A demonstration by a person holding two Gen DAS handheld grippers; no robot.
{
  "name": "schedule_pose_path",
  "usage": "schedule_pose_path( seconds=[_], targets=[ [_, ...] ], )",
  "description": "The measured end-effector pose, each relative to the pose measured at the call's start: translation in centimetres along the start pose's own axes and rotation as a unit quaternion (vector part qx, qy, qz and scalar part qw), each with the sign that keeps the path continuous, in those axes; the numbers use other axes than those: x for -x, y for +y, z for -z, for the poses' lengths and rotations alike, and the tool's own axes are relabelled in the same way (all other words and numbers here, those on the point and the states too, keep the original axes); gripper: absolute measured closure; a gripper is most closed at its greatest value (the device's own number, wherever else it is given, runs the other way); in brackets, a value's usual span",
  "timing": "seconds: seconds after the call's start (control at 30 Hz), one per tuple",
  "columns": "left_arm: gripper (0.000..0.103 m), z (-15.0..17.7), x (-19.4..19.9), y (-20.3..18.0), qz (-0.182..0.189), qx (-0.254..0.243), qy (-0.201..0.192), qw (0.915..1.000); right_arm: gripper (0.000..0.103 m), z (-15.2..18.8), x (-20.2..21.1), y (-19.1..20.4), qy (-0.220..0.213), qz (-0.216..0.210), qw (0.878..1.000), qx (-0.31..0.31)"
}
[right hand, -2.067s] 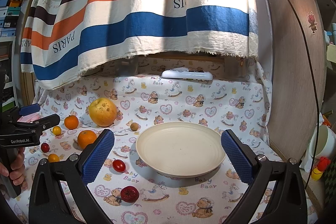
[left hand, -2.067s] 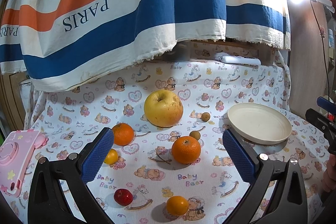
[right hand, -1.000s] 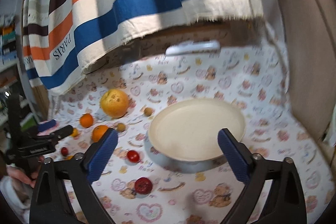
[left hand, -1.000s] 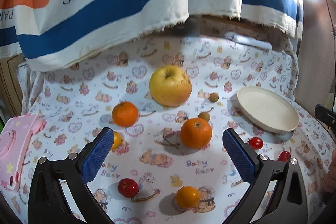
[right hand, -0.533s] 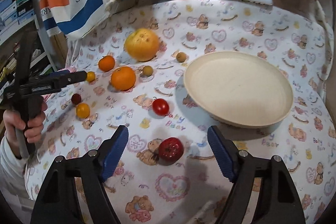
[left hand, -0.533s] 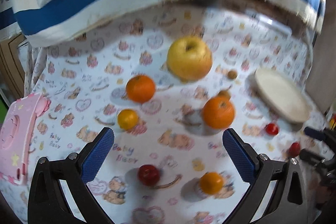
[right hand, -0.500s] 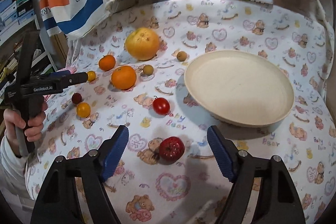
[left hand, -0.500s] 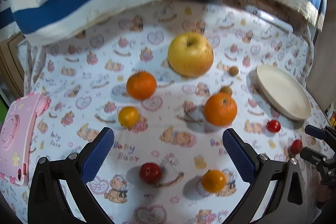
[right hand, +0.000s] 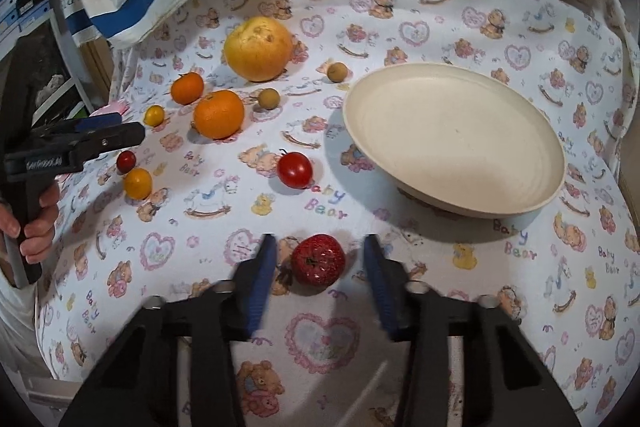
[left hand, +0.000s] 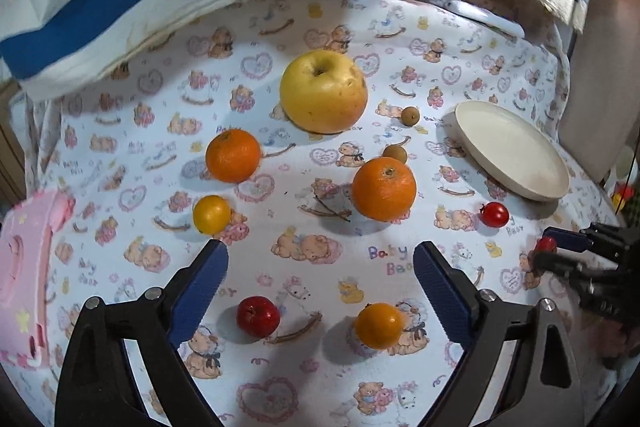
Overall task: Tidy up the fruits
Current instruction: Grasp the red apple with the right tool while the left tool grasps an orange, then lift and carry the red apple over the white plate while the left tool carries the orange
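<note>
Right gripper, at the bottom centre of its own view, has just been closing its blue-padded jaws around a red ribbed tomato. The pads stand narrow on either side of the fruit with a sliver of cloth showing at each side, so they do not yet press it. That tomato is deep red and lobed, with a dark stem scar facing up, and it rests on the bear-print cloth just below the cream plate. The plate fills the right middle of the frame and holds nothing.

Left gripper, at the bottom of its view, has narrowed a little but stands wide, with nothing between its pads. Just below its tips lie a small red fruit and a small orange fruit. Higher in that frame sit a large yellow apple, two oranges, a yellow tomato, a red cherry tomato and two small brown fruits. All the fruit lies on the cloth.
</note>
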State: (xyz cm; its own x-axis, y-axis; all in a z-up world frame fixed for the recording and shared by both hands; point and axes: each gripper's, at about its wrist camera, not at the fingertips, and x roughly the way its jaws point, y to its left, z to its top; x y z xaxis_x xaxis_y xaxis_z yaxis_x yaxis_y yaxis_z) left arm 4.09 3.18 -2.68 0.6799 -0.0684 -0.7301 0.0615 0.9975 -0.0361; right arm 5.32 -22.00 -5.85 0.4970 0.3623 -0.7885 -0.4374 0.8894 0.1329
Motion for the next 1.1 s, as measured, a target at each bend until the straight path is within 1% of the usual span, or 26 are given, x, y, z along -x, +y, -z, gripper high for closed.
schedule_pose_path(
  seconds=[0.03, 0.07, 0.13, 0.2, 0.27, 0.37, 0.43, 0.5, 0.57, 0.67, 0.77, 0.8, 0.83, 0.93, 0.97, 1.0, 1.03, 1.1],
  targets=[
    [0.013, 0.0, -0.2, -0.1, 0.017, -0.005, 0.012, 0.9998, 0.074, 0.0, 0.0, 0.1, -0.001, 0.002, 1.0, 0.002],
    [0.022, 0.0, -0.3, -0.1, 0.037, -0.007, 0.026, 0.999, 0.075, 0.1, 0.0, 0.2, 0.0, 0.004, 1.0, 0.004],
    [0.029, 0.0, -0.2, 0.3, 0.064, 0.003, 0.041, 0.9971, 0.075, 0.1, 0.1, 0.7, -0.004, 0.015, 1.0, 0.017],
    [0.029, 0.0, -0.1, 0.3, 0.078, 0.007, 0.041, 0.9961, 0.075, 0.2, 0.2, 1.0, -0.011, 0.021, 0.999, 0.026],
    [0.029, 0.2, -0.3, 0.0, 0.078, 0.0, 0.045, 0.9959, 0.075, 0.3, 0.4, 1.1, -0.018, 0.025, 0.999, 0.026],
    [0.029, 0.7, -0.9, -0.9, 0.085, -0.015, 0.068, 0.9939, 0.075, 0.2, 0.6, 0.7, -0.024, 0.025, 0.999, 0.016],
    [0.029, 1.0, -0.9, -1.8, 0.086, -0.031, 0.077, 0.9928, 0.075, 0.2, 0.8, 0.5, -0.033, 0.037, 0.999, 0.011],
    [0.029, 1.3, -0.4, -2.7, 0.076, -0.053, 0.069, 0.9934, 0.075, 0.0, 1.1, 0.1, -0.045, 0.051, 0.998, 0.005],
    [0.029, 1.5, -0.1, -3.2, 0.065, -0.072, 0.062, 0.9933, 0.075, 0.0, 1.2, -0.4, -0.051, 0.052, 0.997, -0.008],
    [0.029, 1.7, -0.6, -2.9, 0.049, -0.064, 0.071, 0.9942, 0.075, -0.2, 1.4, -1.0, -0.056, 0.046, 0.997, -0.021],
    [0.029, 1.8, -1.4, -2.7, 0.039, -0.06, 0.087, 0.9936, 0.075, -0.1, 1.5, -0.9, -0.063, 0.071, 0.995, -0.017],
    [0.029, 1.9, -1.8, -2.7, 0.043, -0.059, 0.095, 0.9929, 0.075, -0.1, 1.5, -0.8, -0.063, 0.074, 0.995, -0.014],
    [0.033, 2.1, -1.9, -2.8, 0.048, -0.058, 0.099, 0.9922, 0.075, 0.0, 1.6, -0.7, -0.063, 0.074, 0.995, -0.011],
    [0.049, 2.4, -2.3, -3.3, 0.035, -0.07, 0.107, 0.9912, 0.075, 0.0, 1.5, -0.5, -0.066, 0.08, 0.995, -0.005],
    [0.062, 2.4, -2.2, -3.2, 0.038, -0.066, 0.105, 0.9915, 0.075, 0.0, 1.5, -0.5, -0.066, 0.081, 0.995, -0.005],
    [0.072, 2.4, -2.1, -3.1, 0.035, -0.064, 0.102, 0.9921, 0.075, 0.0, 1.6, -0.6, -0.067, 0.081, 0.994, -0.007],
    [0.077, 2.4, -2.0, -3.0, 0.035, -0.062, 0.1, 0.9924, 0.075, 0.0, 1.6, -0.7, -0.068, 0.08, 0.994, -0.009],
    [0.077, 2.3, -1.7, -2.6, 0.046, -0.049, 0.091, 0.9935, 0.075, 0.0, 1.8, -0.8, -0.072, 0.078, 0.994, -0.013]
  ],
)
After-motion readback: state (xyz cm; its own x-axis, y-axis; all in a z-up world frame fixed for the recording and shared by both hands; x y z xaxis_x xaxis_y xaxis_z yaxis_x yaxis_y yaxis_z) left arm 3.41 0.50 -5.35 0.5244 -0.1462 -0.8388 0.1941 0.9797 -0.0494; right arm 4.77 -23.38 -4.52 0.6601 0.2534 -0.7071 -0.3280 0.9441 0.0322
